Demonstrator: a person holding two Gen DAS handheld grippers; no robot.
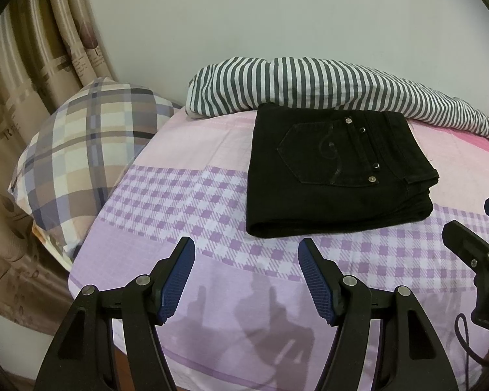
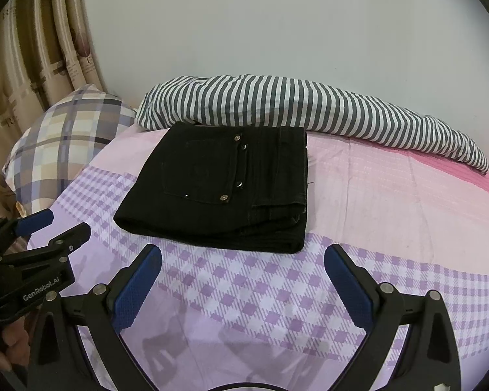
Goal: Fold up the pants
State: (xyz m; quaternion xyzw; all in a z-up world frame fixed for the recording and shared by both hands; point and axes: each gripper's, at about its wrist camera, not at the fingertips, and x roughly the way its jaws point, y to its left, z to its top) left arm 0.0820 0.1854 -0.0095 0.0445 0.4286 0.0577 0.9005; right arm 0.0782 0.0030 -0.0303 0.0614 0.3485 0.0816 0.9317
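The black pants lie folded into a compact rectangle on the bed, back pocket and rivets facing up; they also show in the right wrist view. My left gripper hovers short of the pants' near edge, open, with nothing between its blue pads. My right gripper is likewise open and bare, just in front of the folded stack. Each gripper appears at the edge of the other's view: the right gripper and the left gripper. Neither touches the pants.
The bed sheet is pink and purple checked. A striped grey-and-white cover lies bunched along the wall behind the pants. A plaid pillow sits at the left, beside a beige curtain. A hand shows at lower left.
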